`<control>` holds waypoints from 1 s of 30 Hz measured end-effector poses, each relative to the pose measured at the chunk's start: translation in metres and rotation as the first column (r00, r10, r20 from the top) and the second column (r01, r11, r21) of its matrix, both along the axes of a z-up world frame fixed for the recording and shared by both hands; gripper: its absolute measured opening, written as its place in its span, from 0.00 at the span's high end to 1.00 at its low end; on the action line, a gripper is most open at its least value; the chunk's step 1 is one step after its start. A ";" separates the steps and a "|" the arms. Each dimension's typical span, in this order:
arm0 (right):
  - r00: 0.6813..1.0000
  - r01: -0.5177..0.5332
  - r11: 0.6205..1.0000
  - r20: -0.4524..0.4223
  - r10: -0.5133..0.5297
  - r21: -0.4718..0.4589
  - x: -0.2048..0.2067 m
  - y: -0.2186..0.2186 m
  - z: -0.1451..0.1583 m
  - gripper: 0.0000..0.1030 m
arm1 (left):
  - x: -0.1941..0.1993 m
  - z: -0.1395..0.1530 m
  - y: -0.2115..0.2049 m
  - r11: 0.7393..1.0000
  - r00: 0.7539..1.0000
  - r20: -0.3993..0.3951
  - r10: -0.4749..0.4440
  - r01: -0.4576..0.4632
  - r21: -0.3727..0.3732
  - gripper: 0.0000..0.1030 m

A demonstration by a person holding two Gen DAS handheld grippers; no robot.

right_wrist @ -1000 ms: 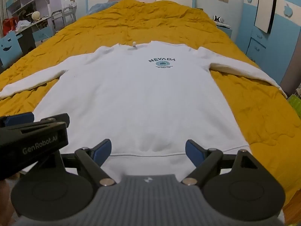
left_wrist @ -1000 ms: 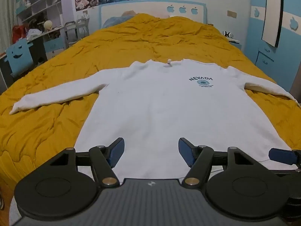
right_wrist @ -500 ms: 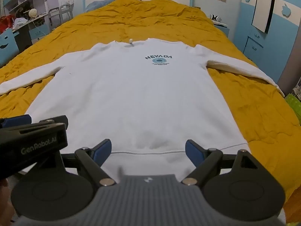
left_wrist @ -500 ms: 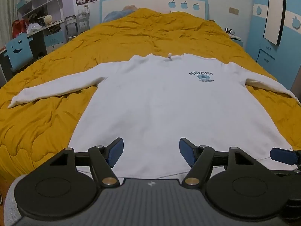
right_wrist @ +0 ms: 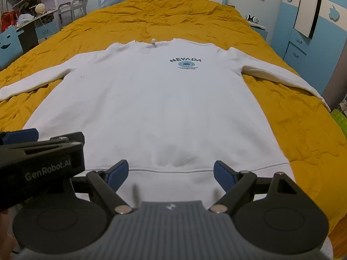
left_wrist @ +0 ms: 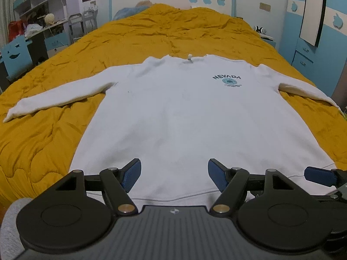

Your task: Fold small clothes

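Nearest, the left gripper (left_wrist: 174,171) is seen with its blue ribbed pads spread wide and nothing between them. Its jaws have just been opening a little further, though the change is hardly visible against the earlier frames. The right gripper (right_wrist: 170,173) is likewise held spread and empty, just beside the left one. Both are poised above the hem (right_wrist: 173,170) at the foot edge of the bed (left_wrist: 43,130), and no cloth is yet pinched.

Compared with a second ago, the sweatshirt (left_wrist: 190,117) is framed slightly differently, but it has not been disturbed; only a small drift of the cameras can be read. From this it is judged that folding has not begun and that a first grasp is being prepared, probably at the hem.

The sweatshirt is laid flat, front up, along the middle of the bed, neck toward the headboard (left_wrist: 173,2). It is white, soft and thick-looking, with a stitched ribbed hem band. Its left sleeve (left_wrist: 54,99) is stretched toward the left edge and its right sleeve (right_wrist: 282,73) toward the right edge. A small teal print (left_wrist: 227,81) is set on the chest. Beneath it the quilt (left_wrist: 162,32) is mustard, puffy and creased.
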State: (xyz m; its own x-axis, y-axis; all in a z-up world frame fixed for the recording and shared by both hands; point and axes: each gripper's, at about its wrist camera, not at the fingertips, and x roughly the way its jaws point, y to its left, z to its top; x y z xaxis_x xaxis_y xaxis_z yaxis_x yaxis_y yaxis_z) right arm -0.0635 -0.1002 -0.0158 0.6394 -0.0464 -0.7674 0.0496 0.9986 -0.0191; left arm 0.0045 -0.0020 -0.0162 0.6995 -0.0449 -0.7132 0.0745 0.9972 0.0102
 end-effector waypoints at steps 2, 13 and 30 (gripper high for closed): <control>1.000 0.000 1.000 0.000 0.000 0.000 -0.001 0.000 0.000 0.21 | 0.000 0.000 0.000 1.000 1.000 0.005 0.000 0.000 0.008 0.19; 1.000 0.007 1.000 0.002 -0.007 -0.001 -0.001 0.002 -0.001 0.21 | 0.000 -0.001 -0.001 1.000 1.000 0.006 0.009 -0.009 0.015 0.17; 1.000 0.015 1.000 -0.010 -0.015 -0.001 0.004 0.001 -0.008 0.21 | 0.000 -0.004 -0.005 0.999 1.000 0.009 0.016 -0.017 0.028 0.17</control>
